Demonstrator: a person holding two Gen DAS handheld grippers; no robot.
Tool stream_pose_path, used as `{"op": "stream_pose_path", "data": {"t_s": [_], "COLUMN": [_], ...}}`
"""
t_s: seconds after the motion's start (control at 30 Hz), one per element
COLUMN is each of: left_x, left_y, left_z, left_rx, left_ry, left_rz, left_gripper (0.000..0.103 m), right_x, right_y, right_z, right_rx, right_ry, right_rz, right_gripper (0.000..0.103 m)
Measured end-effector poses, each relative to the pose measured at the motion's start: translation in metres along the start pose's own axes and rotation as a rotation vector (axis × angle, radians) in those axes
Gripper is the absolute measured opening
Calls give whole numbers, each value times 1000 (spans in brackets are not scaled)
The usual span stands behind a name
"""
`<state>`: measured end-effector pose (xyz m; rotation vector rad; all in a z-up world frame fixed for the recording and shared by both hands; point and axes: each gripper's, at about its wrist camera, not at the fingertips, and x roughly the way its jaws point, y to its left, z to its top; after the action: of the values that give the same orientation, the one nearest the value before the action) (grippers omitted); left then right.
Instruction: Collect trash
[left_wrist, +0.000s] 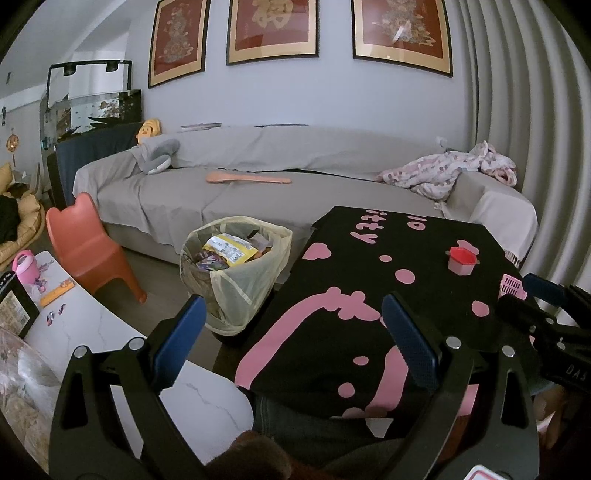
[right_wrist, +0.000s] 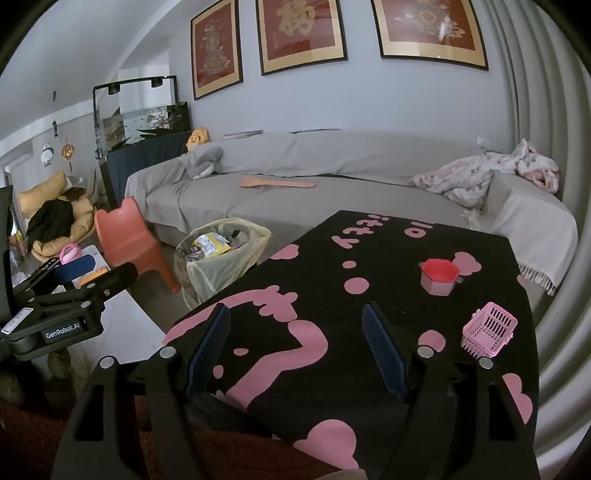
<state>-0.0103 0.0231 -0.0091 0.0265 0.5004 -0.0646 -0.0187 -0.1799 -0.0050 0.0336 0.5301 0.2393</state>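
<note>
Black cloth (right_wrist: 388, 280) with pink shapes lies under your left gripper (left_wrist: 291, 339) and right gripper (right_wrist: 295, 347), both open and empty, near the full trash bin (left_wrist: 236, 269).

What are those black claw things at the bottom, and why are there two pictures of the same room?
A person holds one grabber in each hand, and each has a camera looking along its fingers. One picture is from the left gripper, the other from the right gripper. Both are open and hold nothing. Ahead is a black table with pink shapes. On it stand a red cup and a small pink basket. On the floor beside it stands a trash bin with a bag, holding wrappers.
</note>
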Motion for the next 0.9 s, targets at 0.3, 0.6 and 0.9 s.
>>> {"op": "stream_pose_path", "data": {"t_s": [0.3,0.6,0.9], "left_x": [1,1,1], "left_y": [-1,-1,-2], "left_z": [0,0,-1], "left_rx": [2,2,7], "left_ry": [2,3,3], "left_rz": [-2,-2,-7], "left_gripper": [91,91,91], "right_x": [0,1,1], "right_y": [0,-2,-1], "right_z": [-1,0,0], "right_rx": [1,3,5], "right_ry": [0,-1,0], "right_rz": [1,1,1], "right_gripper": [70,70,70]}}
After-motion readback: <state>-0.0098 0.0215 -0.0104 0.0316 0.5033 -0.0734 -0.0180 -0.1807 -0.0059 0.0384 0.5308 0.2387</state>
